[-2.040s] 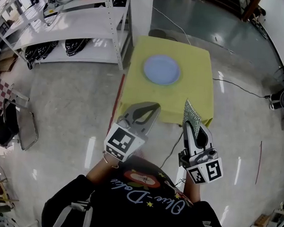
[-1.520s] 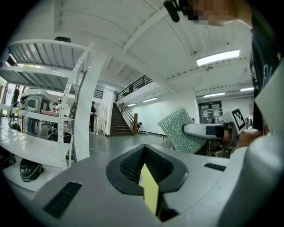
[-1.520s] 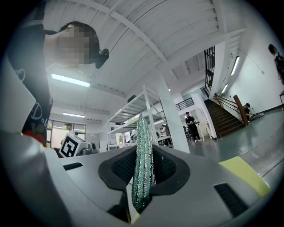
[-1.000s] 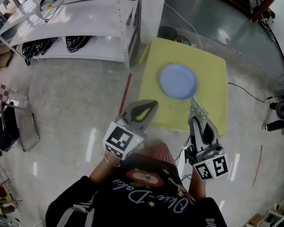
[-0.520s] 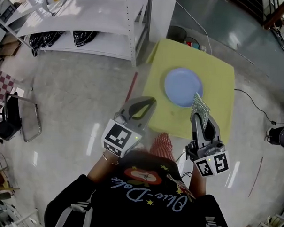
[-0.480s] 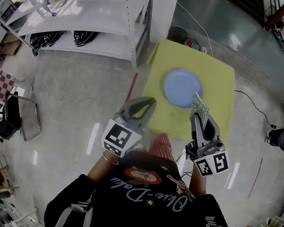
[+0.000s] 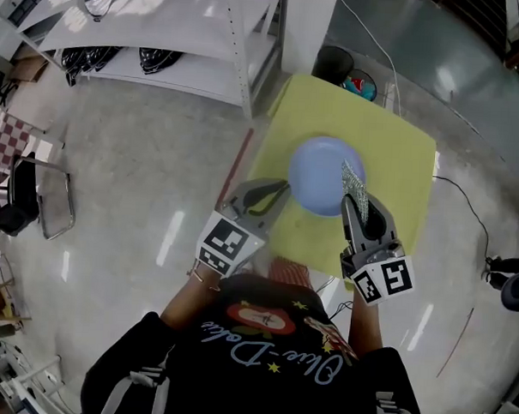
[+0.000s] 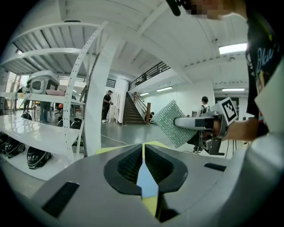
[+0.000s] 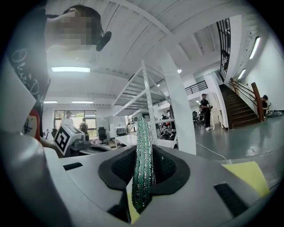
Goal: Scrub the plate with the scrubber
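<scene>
Right gripper (image 7: 352, 202): jaws clamped on green scrubber (image 7: 353, 180), over blue plate (image 7: 315, 174) on yellow table (image 7: 403, 157). Left gripper (image 7: 273, 192): jaws nearly together, empty. Step: approach. Next: lower scrubber onto plate, rub.

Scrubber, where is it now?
Head view, right side: the scrubber is clamped on edge in the right tongs, overlapping the blue plate's right rim on the yellow table.

Glittery rough mesh scrubber (image 7: 353, 182), smooth matt blue plate (image 7: 312, 174), yellow cloth tablecloth (image 7: 391, 147), glossy floor (image 7: 140, 179)
</scene>
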`<state>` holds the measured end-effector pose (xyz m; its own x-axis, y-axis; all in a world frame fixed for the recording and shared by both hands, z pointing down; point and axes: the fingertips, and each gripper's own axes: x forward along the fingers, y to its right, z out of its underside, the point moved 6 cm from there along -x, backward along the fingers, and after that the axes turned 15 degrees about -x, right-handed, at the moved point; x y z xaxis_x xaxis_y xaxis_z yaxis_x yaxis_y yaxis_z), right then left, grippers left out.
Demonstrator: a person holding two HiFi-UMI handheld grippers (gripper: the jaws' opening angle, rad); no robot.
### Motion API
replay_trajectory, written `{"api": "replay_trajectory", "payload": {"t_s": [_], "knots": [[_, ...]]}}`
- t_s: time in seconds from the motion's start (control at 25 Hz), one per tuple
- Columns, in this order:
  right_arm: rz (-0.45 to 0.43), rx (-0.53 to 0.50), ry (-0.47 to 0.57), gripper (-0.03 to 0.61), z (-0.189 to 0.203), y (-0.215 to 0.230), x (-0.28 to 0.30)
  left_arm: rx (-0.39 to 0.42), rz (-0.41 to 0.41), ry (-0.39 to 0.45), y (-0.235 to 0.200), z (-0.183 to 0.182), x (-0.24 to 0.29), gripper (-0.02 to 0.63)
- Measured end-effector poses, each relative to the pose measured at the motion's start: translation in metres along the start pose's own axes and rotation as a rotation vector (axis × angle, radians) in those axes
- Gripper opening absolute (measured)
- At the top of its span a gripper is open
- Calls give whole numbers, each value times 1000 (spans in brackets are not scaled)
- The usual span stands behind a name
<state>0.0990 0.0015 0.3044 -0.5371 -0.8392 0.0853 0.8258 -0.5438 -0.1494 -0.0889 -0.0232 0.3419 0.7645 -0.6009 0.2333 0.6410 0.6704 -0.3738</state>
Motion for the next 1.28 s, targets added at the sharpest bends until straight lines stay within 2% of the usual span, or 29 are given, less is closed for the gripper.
{"api": "replay_trajectory", "payload": {"t_s": [0.16,0.32,0.48,0.6,0.8,1.0,1.16,1.28], "knots": [[-58,-28,-72,61,29,28,18,-23,-34,-1,-6,6,30,-3],[-149,-29,-140,61,64,50,36,-48,-75,-38,-12,18,58,-3],[-224,-5,-174,61,89,64,57,-94,-125,-69,-21,31,77,-3],[-281,-24,-199,61,109,68,74,-133,-171,-101,-28,45,84,-3],[-371,-133,-275,61,141,70,102,-191,-256,-118,-48,63,91,-3],[-415,-237,-349,61,172,74,125,-225,-352,-146,-71,85,98,-3],[-427,-312,-407,61,189,74,140,-303,-381,-139,-88,89,104,-3],[-457,-371,-455,61,199,66,147,-312,-390,-180,-99,100,105,-3]]}}
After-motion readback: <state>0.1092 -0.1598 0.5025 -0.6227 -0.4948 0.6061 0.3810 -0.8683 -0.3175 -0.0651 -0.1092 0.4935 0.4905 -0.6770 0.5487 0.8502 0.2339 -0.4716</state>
